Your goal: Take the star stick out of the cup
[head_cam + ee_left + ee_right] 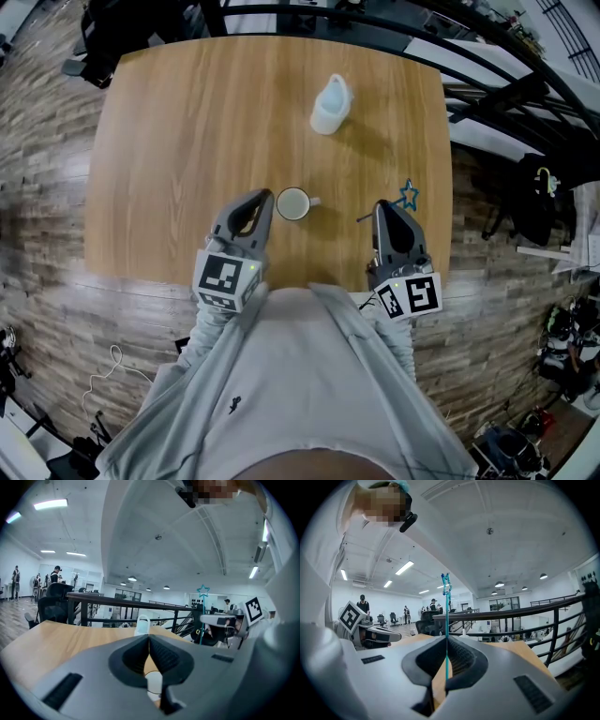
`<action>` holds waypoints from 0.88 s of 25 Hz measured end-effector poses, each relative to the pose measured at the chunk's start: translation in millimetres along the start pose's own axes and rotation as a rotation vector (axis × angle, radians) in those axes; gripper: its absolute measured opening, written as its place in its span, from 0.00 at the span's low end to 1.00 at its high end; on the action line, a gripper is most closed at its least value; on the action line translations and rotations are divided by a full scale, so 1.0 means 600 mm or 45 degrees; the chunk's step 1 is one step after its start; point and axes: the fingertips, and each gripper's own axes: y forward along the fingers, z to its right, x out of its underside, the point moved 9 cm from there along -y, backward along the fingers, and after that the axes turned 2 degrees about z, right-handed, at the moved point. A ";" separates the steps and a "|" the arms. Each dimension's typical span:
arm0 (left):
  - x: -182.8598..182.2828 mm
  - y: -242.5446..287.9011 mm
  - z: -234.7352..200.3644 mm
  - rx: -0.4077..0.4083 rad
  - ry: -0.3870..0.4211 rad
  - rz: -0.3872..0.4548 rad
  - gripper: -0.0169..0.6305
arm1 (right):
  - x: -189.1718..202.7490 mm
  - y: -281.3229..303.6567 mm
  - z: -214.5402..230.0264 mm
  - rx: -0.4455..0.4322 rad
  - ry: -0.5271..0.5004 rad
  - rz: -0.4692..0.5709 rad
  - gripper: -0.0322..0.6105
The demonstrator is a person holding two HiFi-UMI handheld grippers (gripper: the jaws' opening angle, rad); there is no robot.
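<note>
The star stick, a thin teal stick topped by a blue star, is out of the cup and pinched upright in my right gripper. In the right gripper view the stick rises from between the closed jaws of that gripper. The white cup stands on the wooden table, its inside looking empty. My left gripper lies just left of the cup, shut with nothing between its jaws. In the left gripper view the cup's rim shows below that gripper's closed tips.
A white pitcher stands further back on the table, also seen as the pitcher past the left jaws. A black railing runs behind and to the right of the table. People stand far off in the room.
</note>
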 end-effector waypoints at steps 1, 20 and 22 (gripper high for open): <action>0.000 0.000 -0.002 -0.001 0.000 -0.001 0.06 | 0.000 0.001 0.000 0.001 0.001 0.000 0.08; 0.000 0.005 -0.005 0.024 -0.004 0.008 0.06 | 0.000 -0.002 -0.002 0.016 0.007 -0.019 0.08; -0.001 0.005 -0.003 0.027 -0.005 0.007 0.06 | 0.000 -0.005 -0.002 0.018 0.009 -0.022 0.08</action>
